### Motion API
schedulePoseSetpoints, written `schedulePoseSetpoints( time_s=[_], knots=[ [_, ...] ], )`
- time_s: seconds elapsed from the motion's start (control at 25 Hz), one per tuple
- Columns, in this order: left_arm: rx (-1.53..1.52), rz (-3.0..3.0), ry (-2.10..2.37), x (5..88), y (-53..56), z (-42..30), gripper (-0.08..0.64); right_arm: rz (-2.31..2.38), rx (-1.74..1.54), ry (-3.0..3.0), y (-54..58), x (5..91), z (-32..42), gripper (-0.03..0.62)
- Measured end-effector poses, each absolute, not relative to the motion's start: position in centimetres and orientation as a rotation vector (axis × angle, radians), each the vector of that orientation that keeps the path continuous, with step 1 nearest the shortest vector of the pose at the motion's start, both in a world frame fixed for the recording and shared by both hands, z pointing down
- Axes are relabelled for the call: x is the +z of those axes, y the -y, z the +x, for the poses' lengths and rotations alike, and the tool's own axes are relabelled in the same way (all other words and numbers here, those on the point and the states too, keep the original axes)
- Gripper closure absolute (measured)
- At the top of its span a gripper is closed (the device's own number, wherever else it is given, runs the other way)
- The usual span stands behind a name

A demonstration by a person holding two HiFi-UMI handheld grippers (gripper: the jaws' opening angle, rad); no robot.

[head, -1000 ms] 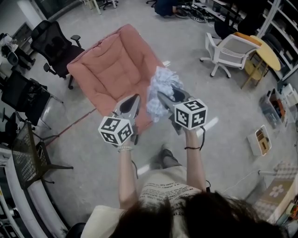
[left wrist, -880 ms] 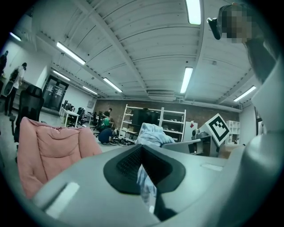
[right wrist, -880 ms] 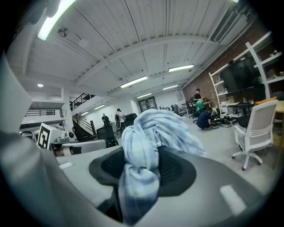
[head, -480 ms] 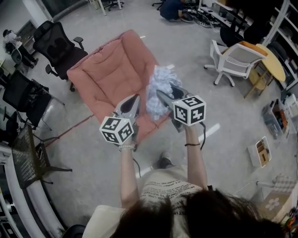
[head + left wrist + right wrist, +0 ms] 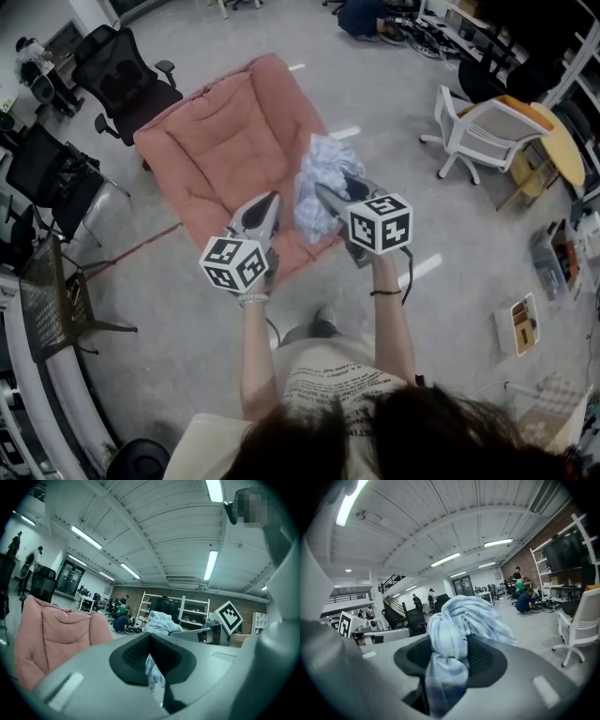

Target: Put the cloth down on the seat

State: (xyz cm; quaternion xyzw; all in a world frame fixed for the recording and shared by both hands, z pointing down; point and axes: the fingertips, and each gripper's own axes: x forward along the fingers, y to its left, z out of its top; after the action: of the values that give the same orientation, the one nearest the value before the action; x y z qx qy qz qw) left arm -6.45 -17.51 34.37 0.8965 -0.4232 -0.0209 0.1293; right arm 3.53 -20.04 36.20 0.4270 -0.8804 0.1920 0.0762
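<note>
Right gripper point(image 5: 452, 644) clamped on cloth point(image 5: 461, 616) (jaws wide).

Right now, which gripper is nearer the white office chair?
Right. The right gripper, shut on the cloth, lies left of the white office chair; the left gripper lies further left, over the pink seat.

Head view: steeply down from above. Gripper views: close, forward along own jaws. All three share cloth point(image 5: 323, 178).
</note>
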Motion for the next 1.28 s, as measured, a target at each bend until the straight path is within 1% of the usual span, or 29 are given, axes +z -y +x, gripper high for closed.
schedulePoseSetpoints(
  time_s=[0.4,0.92,1.28],
  knots=[
    [-0.001,2.550,1.200,37.0,19.7,-6.5,0.569,1.265,0.666,2.605,22.1,39.0,3.1,0.388],
    [0.065,2.545,1.084,39.1,26.2,-7.2,0.569,1.283,0.722,2.550,27.7,40.9,0.7,0.388],
    [0.078,2.517,1.028,41.2,28.5,-7.5,0.568,1.291,0.757,2.499,29.7,43.3,0.6,0.388]
  ],
)
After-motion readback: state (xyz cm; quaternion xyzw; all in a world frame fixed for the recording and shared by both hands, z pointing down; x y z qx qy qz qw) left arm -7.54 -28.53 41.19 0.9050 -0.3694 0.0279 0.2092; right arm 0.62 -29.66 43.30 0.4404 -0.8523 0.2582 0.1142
